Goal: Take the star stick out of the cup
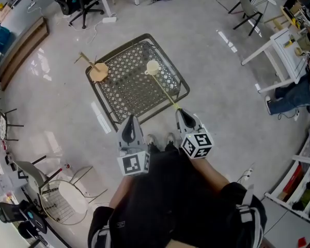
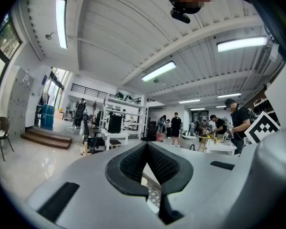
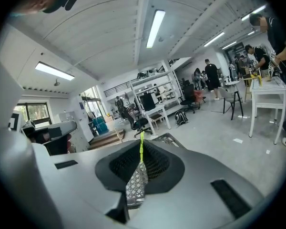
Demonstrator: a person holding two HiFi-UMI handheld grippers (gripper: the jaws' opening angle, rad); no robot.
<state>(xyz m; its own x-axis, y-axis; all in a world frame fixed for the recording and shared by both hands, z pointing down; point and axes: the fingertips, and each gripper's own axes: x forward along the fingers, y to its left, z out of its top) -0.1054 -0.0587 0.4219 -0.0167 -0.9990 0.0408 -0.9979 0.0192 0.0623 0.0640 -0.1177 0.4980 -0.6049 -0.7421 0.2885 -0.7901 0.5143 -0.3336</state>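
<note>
A cream cup (image 1: 152,67) stands on a black metal mesh table (image 1: 126,92). A thin yellow-green stick (image 1: 164,89) runs from the cup toward me, and its near end is pinched in my right gripper (image 1: 180,111). In the right gripper view the stick (image 3: 141,149) shows between the closed pads of the right gripper (image 3: 141,146). The stick's far end at the cup is too small to make out. My left gripper (image 1: 130,124) hovers over the table's near edge, shut and empty; the left gripper view shows the left gripper (image 2: 147,147) with nothing in it.
A tan wooden piece on a stick (image 1: 98,71) lies at the table's left corner. A white strip (image 1: 101,118) lies on the floor beside the table. Wire chairs (image 1: 62,198) stand at lower left, and a white desk (image 1: 281,50) with a seated person (image 1: 297,94) is at the right.
</note>
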